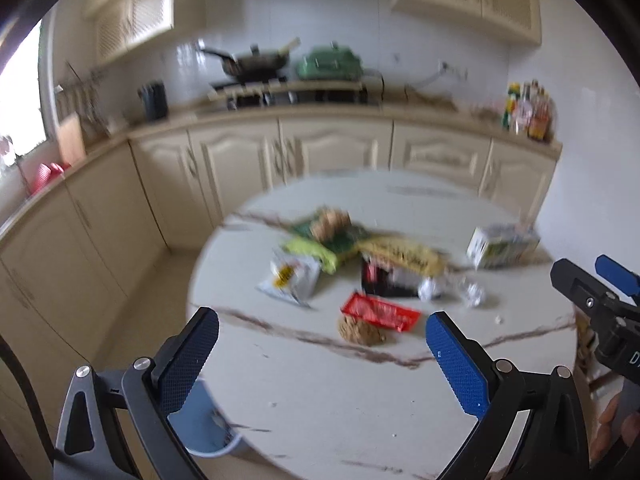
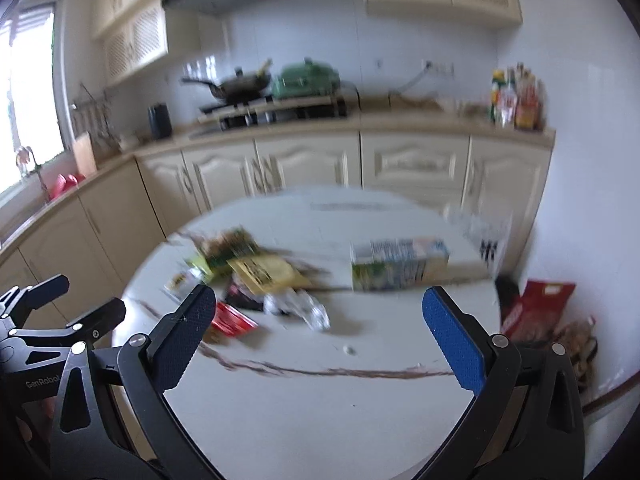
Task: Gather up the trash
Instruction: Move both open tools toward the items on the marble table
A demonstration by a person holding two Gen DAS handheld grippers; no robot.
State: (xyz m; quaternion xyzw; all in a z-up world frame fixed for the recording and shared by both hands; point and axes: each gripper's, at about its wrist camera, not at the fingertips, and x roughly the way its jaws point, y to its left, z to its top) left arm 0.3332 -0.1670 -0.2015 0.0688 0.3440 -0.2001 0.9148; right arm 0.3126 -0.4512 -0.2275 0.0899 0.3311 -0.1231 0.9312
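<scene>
- Trash lies scattered in a loose cluster toward the far middle of the round white marble-patterned bench (image 1: 320, 400): a flat red wrapper (image 1: 380, 312), a crumpled brown wad (image 1: 360, 332) touching its near edge, a white crinkled snack bag (image 1: 290, 280), a yellow-green packet (image 1: 310, 252), a dark green packet (image 1: 332, 232), a yellow packet (image 1: 400, 256) and balls of crushed silver foil (image 1: 452, 290).
- White and green carton (image 2: 400, 266), box-shaped, lies on its side, apart from the cluster toward the right rim.
- Near half of the bench is bare, crossed by brown veins; motion blur softens the smaller pieces.
- Left hand-held gripper (image 1: 322, 348) hovers above the near rim with its textured blue pads spread wide, nothing between them.
- Right hand-held gripper (image 2: 316, 328) likewise has its pads wide apart and holds nothing.
- Blue bin (image 1: 208, 420) shows below the bench's left edge.
- Cream panelled cabinets (image 1: 332, 152) run behind; a red bag (image 2: 536, 308) sits on the floor at the right.
</scene>
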